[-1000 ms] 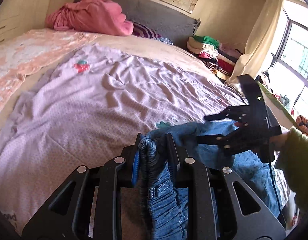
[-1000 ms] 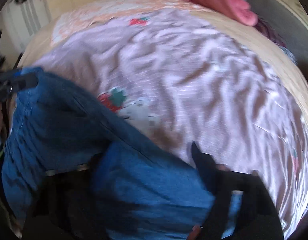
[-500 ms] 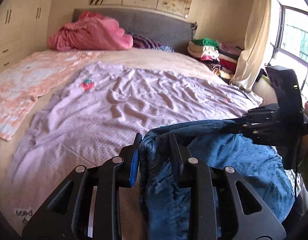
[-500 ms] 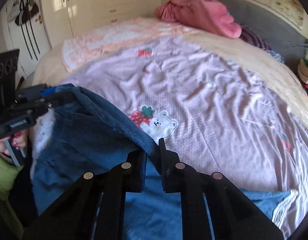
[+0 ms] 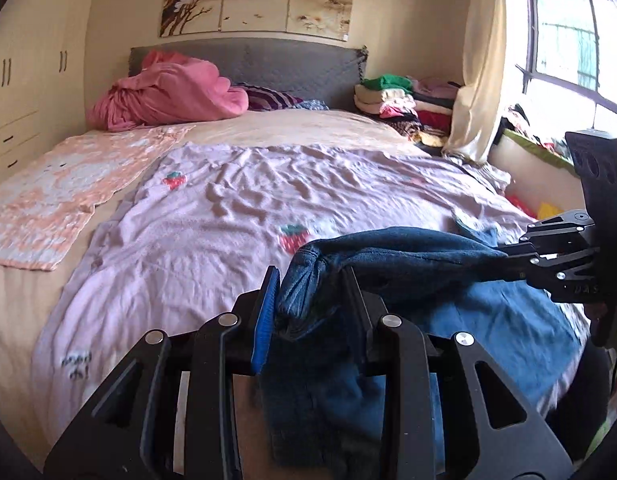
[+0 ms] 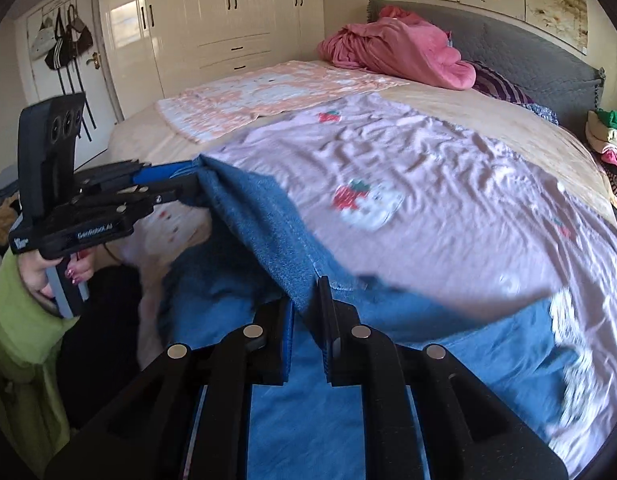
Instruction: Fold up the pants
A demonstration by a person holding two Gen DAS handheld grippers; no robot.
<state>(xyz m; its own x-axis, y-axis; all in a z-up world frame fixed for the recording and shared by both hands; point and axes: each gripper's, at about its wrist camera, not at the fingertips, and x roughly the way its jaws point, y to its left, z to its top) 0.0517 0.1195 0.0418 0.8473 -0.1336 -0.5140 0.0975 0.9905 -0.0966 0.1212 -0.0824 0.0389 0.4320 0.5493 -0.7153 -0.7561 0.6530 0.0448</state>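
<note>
Left claw [image 5: 308, 296] gripping bunched waistband of jeans [image 5: 408, 256]; right claw [image 6: 306, 308] clenching same edge. Denim probably heavy, limp, sagging between; pinching thick hem seams holding best.

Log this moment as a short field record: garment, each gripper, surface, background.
garment: blue jeans, lifted and stretched between both grippers
left gripper: shut on bunched denim
right gripper: shut on a jeans edge
surface: bed with lilac strawberry-print sheet
background: pink blanket by grey headboard; folded clothes stack near the window
</note>
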